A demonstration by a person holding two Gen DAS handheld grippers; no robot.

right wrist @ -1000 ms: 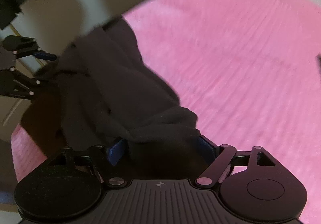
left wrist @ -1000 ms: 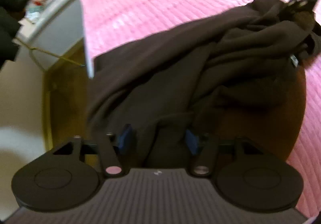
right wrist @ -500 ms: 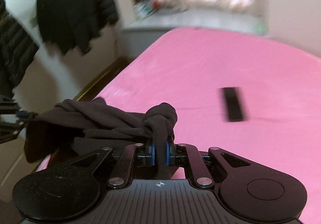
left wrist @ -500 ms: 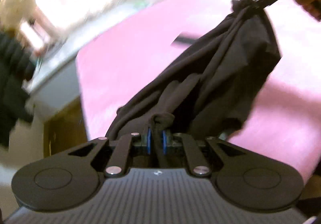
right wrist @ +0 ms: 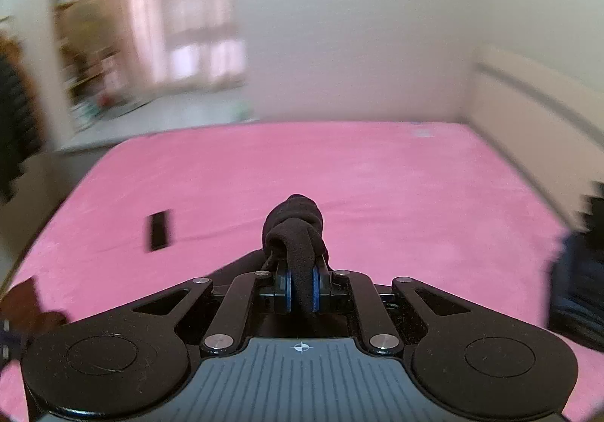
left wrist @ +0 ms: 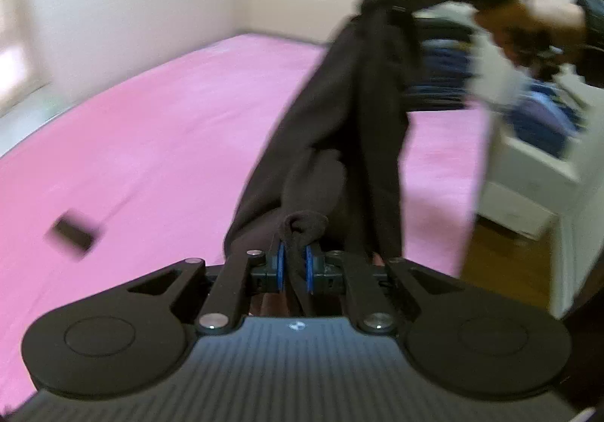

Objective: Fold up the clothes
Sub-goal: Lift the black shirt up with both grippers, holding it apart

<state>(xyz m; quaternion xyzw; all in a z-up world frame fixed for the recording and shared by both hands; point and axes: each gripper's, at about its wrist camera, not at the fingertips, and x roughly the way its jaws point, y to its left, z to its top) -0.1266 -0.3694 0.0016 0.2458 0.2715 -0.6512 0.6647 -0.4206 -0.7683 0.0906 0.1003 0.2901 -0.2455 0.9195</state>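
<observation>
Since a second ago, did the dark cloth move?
Yes. The dark cloth rose off the pink bed, now hanging stretched between both grippers.

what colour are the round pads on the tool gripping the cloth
Blue round pads pinching the dark brown cloth garment, clearest in the right wrist view.

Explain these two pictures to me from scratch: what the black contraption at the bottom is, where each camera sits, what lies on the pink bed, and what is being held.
There is no robot here. A person holds a hand-operated two-finger gripper in each hand, and each carries a fisheye camera looking forward along its fingers. One picture comes from the left gripper, the other from the right gripper. Both are closed on one dark garment, which hangs stretched between them above the pink bed. In the left view, the right gripper shows at the top right, pinching the garment's far end. A small dark rectangular object lies on the bed; blur hides what it is.
</observation>
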